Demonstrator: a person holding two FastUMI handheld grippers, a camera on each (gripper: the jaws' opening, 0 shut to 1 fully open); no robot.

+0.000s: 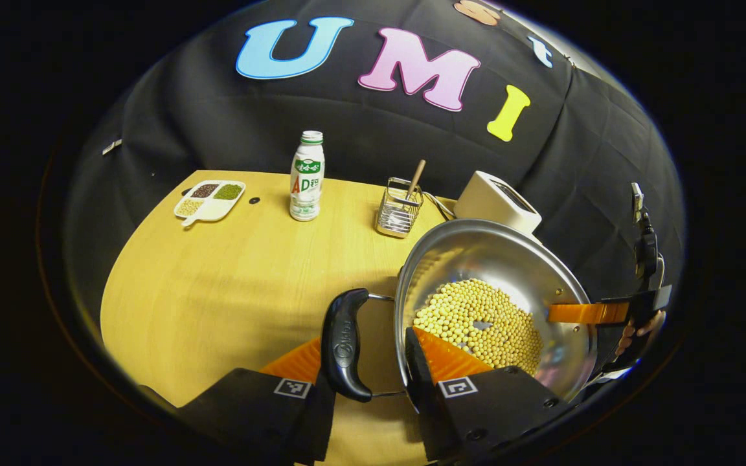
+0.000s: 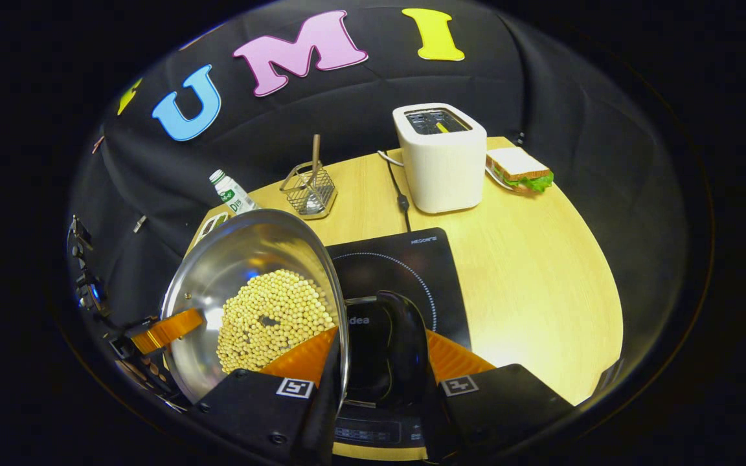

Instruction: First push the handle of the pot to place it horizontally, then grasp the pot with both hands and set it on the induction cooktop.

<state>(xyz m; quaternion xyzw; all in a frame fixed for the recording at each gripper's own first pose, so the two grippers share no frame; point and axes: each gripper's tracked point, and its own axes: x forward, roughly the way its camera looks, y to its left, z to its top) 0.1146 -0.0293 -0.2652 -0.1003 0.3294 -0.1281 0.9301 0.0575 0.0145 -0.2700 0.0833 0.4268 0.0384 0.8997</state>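
Both grippers working the pot (image 1: 496, 285) at once, one per side, so the load of beans (image 1: 476, 323) stays level. Left gripper (image 1: 373, 362) straddling the near handle (image 1: 345, 343), one finger outside the handle, the other inside the rim against the pot wall; clamped or merely closing in, cannot tell. Same story opposite: right gripper (image 2: 379, 362) set around the second handle (image 2: 399, 343), one finger inside the bowl, one outside; firm squeeze not confirmable either. Pot apparently lifted and tipped, hanging at the left edge of the induction cooktop (image 2: 405, 272), partly over it, not yet seated on the ring. Judged stage: handles already swung out flat, carry in progress, set-down to come. Count on the table (image 2: 541, 259): one pot, two handles, one cooktop, one toaster (image 2: 441, 162), one sandwich (image 2: 515, 168), one bottle (image 1: 307, 178), one wire basket (image 1: 399, 210) with one stick, one divided dish (image 1: 210, 199) showing four compartments.
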